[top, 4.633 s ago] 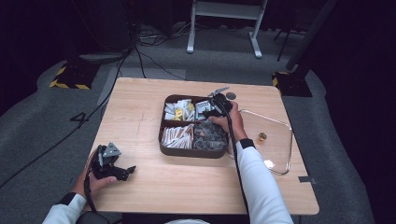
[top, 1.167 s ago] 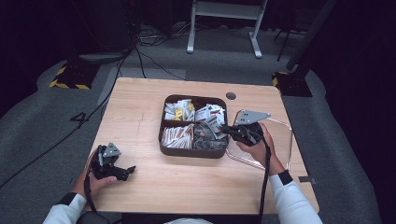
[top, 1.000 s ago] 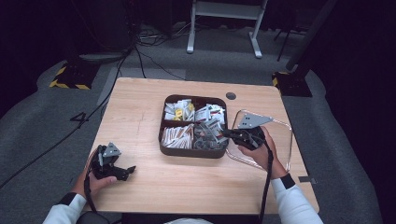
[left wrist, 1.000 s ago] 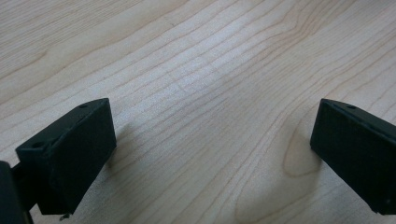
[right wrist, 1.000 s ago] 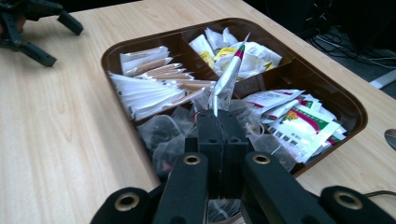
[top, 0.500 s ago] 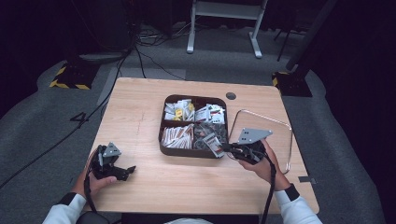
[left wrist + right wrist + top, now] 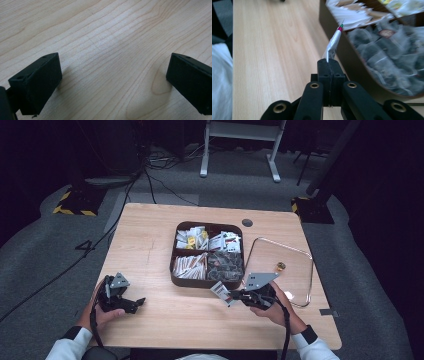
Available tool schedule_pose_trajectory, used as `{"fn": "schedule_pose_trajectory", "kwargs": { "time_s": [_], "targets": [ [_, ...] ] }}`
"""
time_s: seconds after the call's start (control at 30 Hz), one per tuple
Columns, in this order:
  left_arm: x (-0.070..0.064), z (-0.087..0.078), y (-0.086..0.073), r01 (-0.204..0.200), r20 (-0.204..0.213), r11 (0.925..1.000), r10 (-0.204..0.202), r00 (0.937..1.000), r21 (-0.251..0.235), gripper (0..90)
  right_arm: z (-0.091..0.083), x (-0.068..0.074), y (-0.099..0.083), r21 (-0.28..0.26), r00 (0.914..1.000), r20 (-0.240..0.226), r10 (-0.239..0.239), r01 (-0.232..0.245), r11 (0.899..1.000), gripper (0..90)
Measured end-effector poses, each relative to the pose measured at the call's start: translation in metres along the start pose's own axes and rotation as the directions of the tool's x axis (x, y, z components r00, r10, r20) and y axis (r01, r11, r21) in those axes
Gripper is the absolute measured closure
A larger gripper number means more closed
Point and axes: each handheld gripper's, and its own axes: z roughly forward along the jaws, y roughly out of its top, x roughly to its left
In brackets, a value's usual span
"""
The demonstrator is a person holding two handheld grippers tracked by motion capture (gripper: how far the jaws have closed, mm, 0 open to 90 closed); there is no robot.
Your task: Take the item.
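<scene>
1. High view: right gripper (image 7: pixel 231 295) sits just in front of the tray (image 7: pixel 176 272), fingers (image 7: pixel 328 65) pinching a white sachet (image 7: pixel 219 290) above the worktop (image 7: pixel 150 230).
2. Right gripper view: sachet edge-on, beside tray's front wall, near dark tea bags (image 7: pixel 387 52).
3. Left gripper (image 7: pixel 140 301) rests on worktop front-left, well apart from tray; fingers (image 7: pixel 40 80) spread wide, nothing betw. them.
</scene>
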Motion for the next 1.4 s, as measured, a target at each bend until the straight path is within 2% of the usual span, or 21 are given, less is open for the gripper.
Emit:
{"fn": "schedule_pose_trajectory", "kwargs": {
  "time_s": [0.27,0.57,0.67,0.77,0.83,0.93,1.0,1.07,1.2,1.4],
  "targets": [
    [0.0,0.0,0.0,0.0,0.0,1.0,0.0,1.0,0.0,0.5,0.023,0.005,-0.006,0.049,0.9975,-0.069,-0.016,0.02,0.999,89.4],
    [0.0,0.0,0.0,0.0,0.0,1.0,0.0,1.0,0.0,0.5,0.029,0.004,-0.01,0.041,0.9941,-0.106,0.019,-0.015,0.999,88.3],
    [0.0,0.0,0.0,0.0,0.0,1.0,0.0,1.0,0.0,0.5,0.031,0.003,-0.011,0.049,0.9926,-0.118,0.027,-0.021,0.999,85.7],
    [0.0,0.0,0.0,0.0,0.0,1.0,0.0,1.0,0.0,0.5,0.037,0.005,-0.012,0.08,0.9916,-0.128,0.016,-0.006,0.997,80.0],
    [0.0,0.0,0.0,0.0,0.0,1.0,0.0,1.0,0.0,0.5,0.039,0.006,-0.013,0.099,0.9925,-0.122,0.001,0.011,0.995,76.7],
    [0.0,0.0,0.0,0.0,0.0,1.0,0.0,1.0,0.0,0.5,0.042,0.007,-0.014,0.133,0.996,-0.089,-0.013,0.025,0.991,71.2],
    [0.0,0.0,0.0,0.0,0.0,1.0,0.0,1.0,0.0,0.5,0.043,0.006,-0.015,0.145,0.9973,-0.071,-0.018,0.028,0.989,63.9],
    [0.0,0.0,0.0,0.0,0.0,1.0,0.0,1.0,0.0,0.5,0.043,0.005,-0.015,0.153,0.9987,-0.05,-0.012,0.02,0.988,60.4],
    [0.0,0.0,0.0,0.0,0.0,1.0,0.0,1.0,0.0,0.5,0.039,0.003,-0.014,0.135,0.9989,-0.042,-0.022,0.027,0.991,53.0],
    [0.0,0.0,0.0,0.0,0.0,1.0,0.0,1.0,0.0,0.5,0.025,0.001,-0.014,0.107,0.9991,-0.018,-0.037,0.039,0.993,47.5]
  ]
}}
